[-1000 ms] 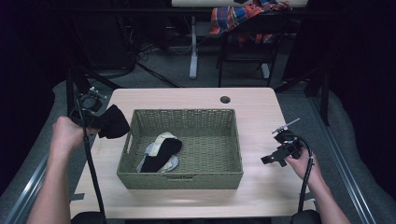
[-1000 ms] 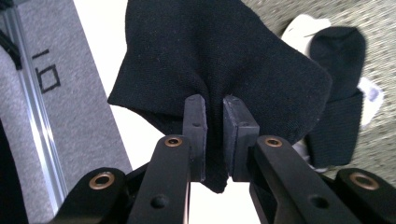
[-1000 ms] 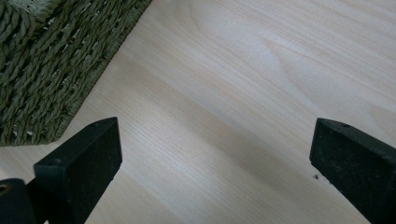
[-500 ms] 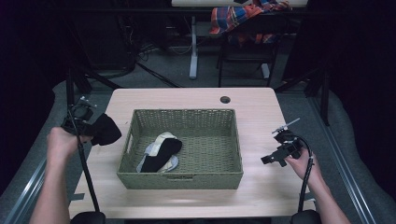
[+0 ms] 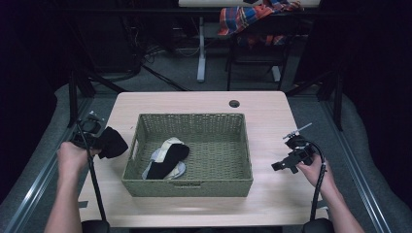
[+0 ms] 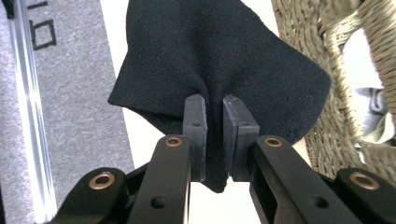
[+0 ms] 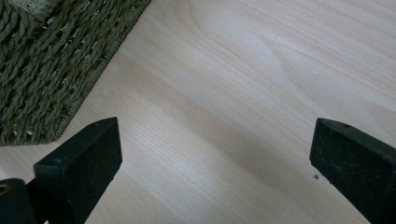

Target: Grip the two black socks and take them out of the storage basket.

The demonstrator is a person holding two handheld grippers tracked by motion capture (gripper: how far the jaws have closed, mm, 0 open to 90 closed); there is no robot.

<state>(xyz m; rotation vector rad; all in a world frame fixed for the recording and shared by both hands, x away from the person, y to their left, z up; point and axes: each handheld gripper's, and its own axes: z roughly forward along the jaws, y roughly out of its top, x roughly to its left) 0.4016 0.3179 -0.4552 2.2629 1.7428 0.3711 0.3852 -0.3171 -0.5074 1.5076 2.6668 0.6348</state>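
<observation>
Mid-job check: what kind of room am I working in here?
Most likely a lab or recording workspace, not a home. A light wooden table with a cable hole stands on grey carpet against dark surroundings, with metal stands and loose cables behind it. A woven basket of socks sits on it like a set-up exercise.

- wicker basket point(image 5: 204, 182): green-grey weave, rectangular, mid-table, long side toward the person
- table point(image 5: 194, 102): light wood top, round cable hole point(image 5: 234, 103) near the far edge
- socks in the basket point(image 5: 167, 158): black one lying over pale grey/cream ones, left half of the basket floor
- plaid cloth point(image 5: 255, 14): red, blue and yellow, draped on dark furniture behind the table
- white desk leg point(image 5: 201, 48): on the grey floor beyond the table, cables beside it
</observation>
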